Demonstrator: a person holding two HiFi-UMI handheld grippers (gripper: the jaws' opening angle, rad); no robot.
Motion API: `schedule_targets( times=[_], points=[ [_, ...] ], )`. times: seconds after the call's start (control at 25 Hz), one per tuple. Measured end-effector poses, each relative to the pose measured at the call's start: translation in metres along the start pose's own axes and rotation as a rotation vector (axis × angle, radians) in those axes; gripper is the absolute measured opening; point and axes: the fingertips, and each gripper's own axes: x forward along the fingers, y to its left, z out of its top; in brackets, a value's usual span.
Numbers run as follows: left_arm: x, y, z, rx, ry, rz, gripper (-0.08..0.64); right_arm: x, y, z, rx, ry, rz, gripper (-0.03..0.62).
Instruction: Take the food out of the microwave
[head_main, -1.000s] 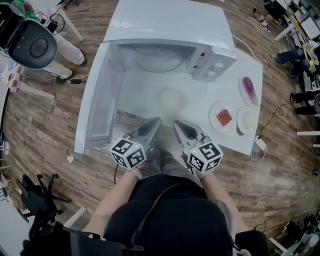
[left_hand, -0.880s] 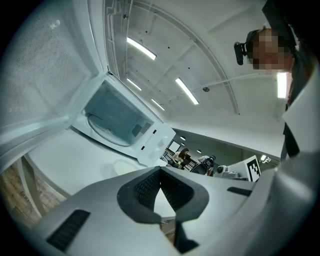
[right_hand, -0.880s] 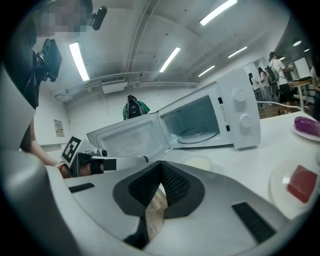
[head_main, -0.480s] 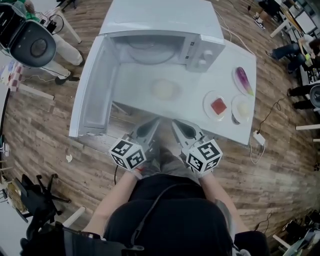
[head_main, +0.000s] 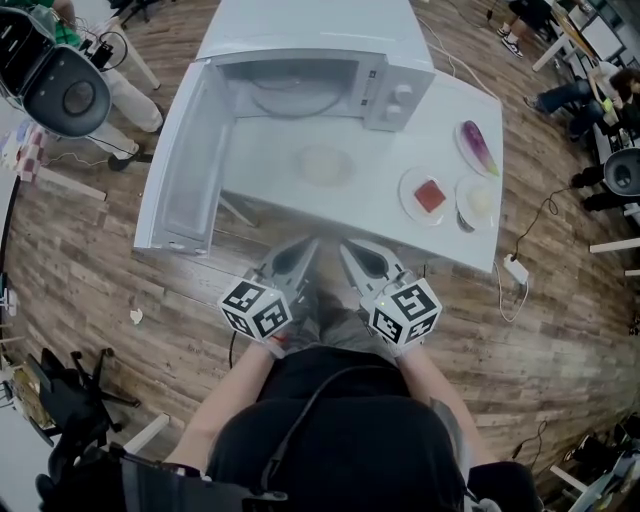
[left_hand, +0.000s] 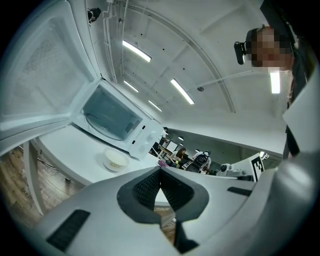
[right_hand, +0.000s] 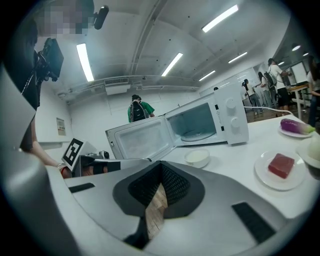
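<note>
Since the bowl of food (head_main: 323, 163) sits out on the tabletop (head_main: 375, 150) in front of the open microwave (head_main: 310, 30), it's dead ahead of the left claw (head_main: 306, 245) and right claw (head_main: 349, 249), both pinched shut on nothing, well apart from it, neither really nearer.

The door (head_main: 185, 160) of the microwave (head_main: 400, 95) stands swung wide, walling off the tabletop's (head_main: 300, 205) left side. The cavity (head_main: 300, 92) is open to the front, with only the bowl (head_main: 324, 164) before it. Right of the bowl lies bare tabletop, then the red-piece plate (head_main: 428, 195), pale dish (head_main: 478, 202) and purple-vegetable plate (head_main: 478, 147).
</note>
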Motion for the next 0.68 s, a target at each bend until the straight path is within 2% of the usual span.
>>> schedule_targets(
  times=[0.68],
  points=[
    [-0.03, -0.012, -0.009, 0.026, -0.021, 0.049, 0.011, -0.015, 0.03, -0.006, -0.018, -0.021, 0.032, 0.018]
  ],
)
